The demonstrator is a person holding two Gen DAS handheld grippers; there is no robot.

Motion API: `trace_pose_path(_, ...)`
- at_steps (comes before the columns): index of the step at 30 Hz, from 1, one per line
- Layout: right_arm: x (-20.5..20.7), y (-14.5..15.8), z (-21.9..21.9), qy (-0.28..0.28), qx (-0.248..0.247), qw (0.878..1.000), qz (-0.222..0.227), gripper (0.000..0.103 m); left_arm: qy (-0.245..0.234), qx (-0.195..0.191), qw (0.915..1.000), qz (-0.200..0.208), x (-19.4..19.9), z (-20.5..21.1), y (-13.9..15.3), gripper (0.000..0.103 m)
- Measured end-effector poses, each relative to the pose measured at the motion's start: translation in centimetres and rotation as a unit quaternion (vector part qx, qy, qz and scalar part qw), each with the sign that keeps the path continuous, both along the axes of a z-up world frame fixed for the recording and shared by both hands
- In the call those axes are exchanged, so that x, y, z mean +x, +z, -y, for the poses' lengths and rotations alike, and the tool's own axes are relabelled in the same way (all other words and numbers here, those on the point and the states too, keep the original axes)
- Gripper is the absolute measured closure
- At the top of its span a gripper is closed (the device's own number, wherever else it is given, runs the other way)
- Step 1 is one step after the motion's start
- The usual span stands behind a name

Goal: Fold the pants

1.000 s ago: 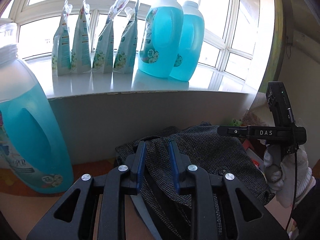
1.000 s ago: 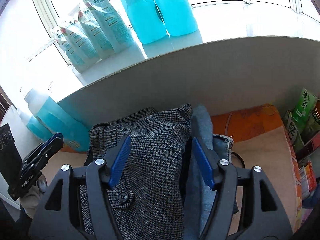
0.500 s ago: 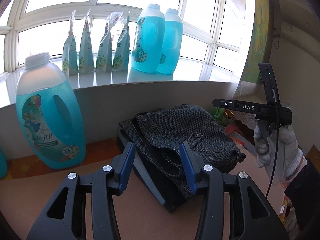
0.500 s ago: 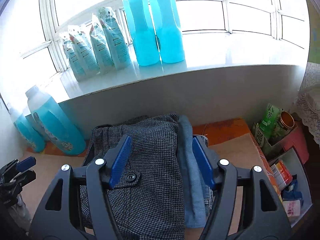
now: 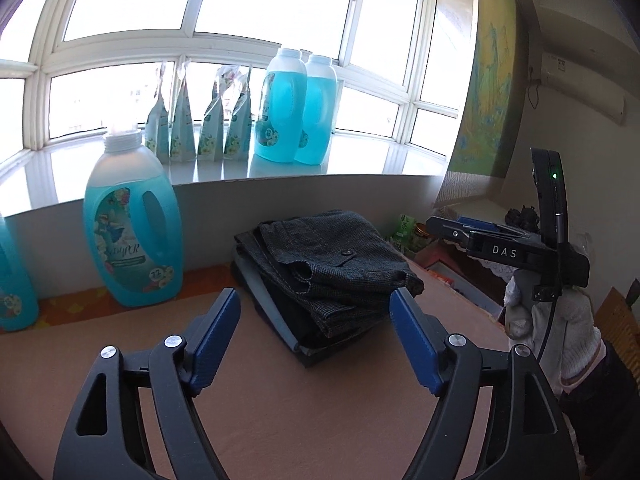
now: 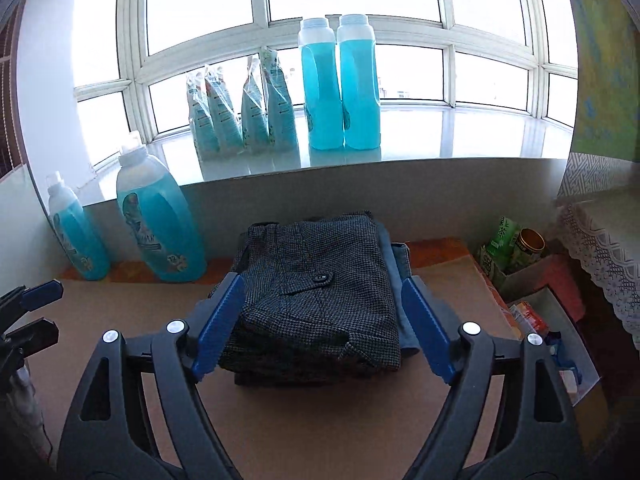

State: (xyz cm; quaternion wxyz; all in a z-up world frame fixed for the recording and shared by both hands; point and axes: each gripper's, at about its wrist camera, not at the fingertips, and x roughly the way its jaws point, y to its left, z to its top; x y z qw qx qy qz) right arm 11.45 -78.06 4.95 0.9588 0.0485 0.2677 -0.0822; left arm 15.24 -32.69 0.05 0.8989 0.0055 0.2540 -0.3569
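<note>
The grey houndstooth pants (image 5: 332,264) lie folded on top of a small stack of clothes on the brown table (image 5: 312,408). A buttoned pocket flap faces up. My left gripper (image 5: 315,300) hangs in front of the stack, its jaws opening with nothing between them. In the right wrist view the same pants (image 6: 316,280) rest over folded blue jeans (image 6: 394,264). My right gripper (image 6: 322,284) is also back from the stack, jaws opening and touching no cloth. A gloved hand (image 5: 560,332) holds the right gripper (image 5: 452,226) at the right. The left gripper (image 6: 50,308) shows at the left edge.
Two large blue detergent bottles (image 6: 160,224) stand on the table at the back left. More blue bottles (image 5: 296,112) and several refill pouches (image 5: 200,120) line the white windowsill. Past the table's right edge, boxes hold cans and packets (image 6: 516,248), beside a lace-covered surface (image 6: 600,240).
Both grippers drew back and up from the pants. The left one let go of the fabric and spread wide. The right one's jaws widened too. The pants stayed folded on the stack.
</note>
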Motion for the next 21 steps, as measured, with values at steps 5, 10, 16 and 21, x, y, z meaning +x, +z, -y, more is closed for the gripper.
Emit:
trace_pose_path(5, -4.5, 0.2, -3.1, 0.0, -0.003, 1.0, 0.01, 0.011, -0.002, -0.007, 0.9998, 0.018, -3.0, -1.7, 0.7, 0.025)
trace_pose_path(10, -9.3, 0.0, -6.6, -0.019, -0.019, 0.999, 0.033, 0.005, -0.012, 0.004, 0.9995, 0.029, -6.0, -3.2, 0.9, 0.021)
trace_pose_path(16, -13.8, -0.6, -10.9, -0.042, -0.054, 0.997, 0.041, 0.001, -0.011, 0.021, 0.9995, 0.022, -8.9, -5.0, -0.4, 0.021)
trace_pose_path(21, -16.9, -1.6, -14.1, -0.05, -0.053, 0.997, 0.038, 0.0, -0.008, 0.029, 0.9995, 0.006, -10.8, -6.9, -2.0, 0.021)
